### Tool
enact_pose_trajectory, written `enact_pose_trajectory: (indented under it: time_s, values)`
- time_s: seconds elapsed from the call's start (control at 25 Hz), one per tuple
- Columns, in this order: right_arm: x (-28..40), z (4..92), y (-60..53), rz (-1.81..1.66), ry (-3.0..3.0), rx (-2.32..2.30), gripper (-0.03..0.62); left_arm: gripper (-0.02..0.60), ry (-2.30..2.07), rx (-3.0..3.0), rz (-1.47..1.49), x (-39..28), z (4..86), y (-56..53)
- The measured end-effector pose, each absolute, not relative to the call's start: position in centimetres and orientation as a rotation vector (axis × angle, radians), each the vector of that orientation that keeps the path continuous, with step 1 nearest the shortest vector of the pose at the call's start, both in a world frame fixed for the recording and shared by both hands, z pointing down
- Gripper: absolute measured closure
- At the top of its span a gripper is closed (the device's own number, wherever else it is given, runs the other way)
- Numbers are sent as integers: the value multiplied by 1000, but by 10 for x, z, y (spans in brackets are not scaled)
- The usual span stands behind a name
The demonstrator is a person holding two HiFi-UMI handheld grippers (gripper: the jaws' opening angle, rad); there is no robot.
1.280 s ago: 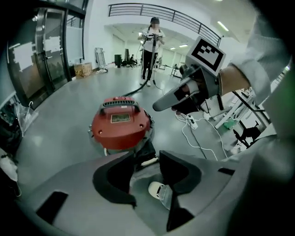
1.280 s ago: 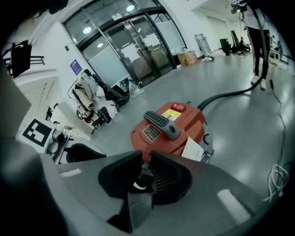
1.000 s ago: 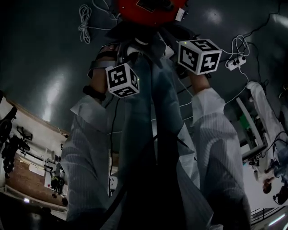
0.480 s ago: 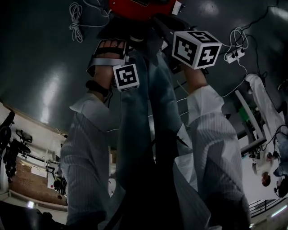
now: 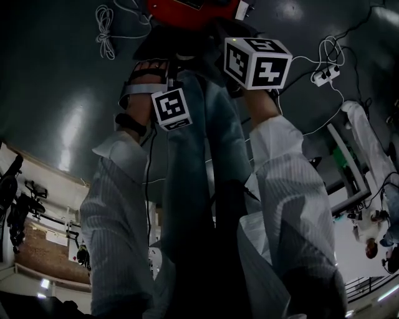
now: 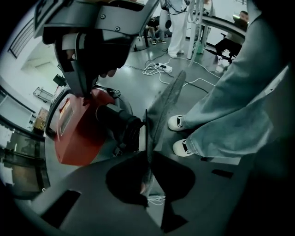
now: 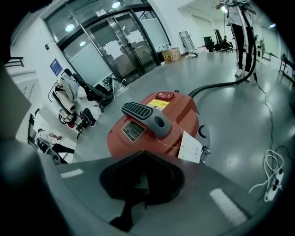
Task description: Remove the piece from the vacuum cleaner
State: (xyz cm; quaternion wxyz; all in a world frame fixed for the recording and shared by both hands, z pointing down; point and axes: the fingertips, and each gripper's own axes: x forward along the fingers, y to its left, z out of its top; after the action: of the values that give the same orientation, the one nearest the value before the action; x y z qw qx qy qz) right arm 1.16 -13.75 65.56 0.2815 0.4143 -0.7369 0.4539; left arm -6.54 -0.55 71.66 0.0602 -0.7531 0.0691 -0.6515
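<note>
The red vacuum cleaner (image 5: 190, 9) stands on the floor just past both grippers. It has a grey carry handle (image 7: 145, 115), a white tag (image 7: 190, 147) and a black hose socket (image 6: 117, 124) on its side. My left gripper (image 6: 146, 138) is low beside that socket. Its jaws are closing and stand almost together, with nothing plainly between them. Its marker cube (image 5: 170, 109) shows over my left leg. My right gripper (image 7: 140, 177) hovers above the vacuum's top with its jaws together and nothing in them. Its cube (image 5: 257, 62) is on the right.
My legs and white shoes (image 6: 184, 122) stand right behind the vacuum. A black hose (image 7: 221, 85) runs off across the grey floor. White cables (image 5: 106, 31) and a power strip (image 5: 324, 78) lie nearby. Glass doors (image 7: 115, 41) stand beyond.
The right gripper has shifted left and closer to the vacuum. The left hand has reached forward beside the vacuum's body, and the view has tilted slightly.
</note>
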Motion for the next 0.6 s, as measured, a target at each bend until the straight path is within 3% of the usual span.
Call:
enact_pose_trajectory:
  time_s: [0.6]
  values:
    - [12,656,-139,1237,-1941,1094,589,543,209,-2251,-2100,-64,715,3]
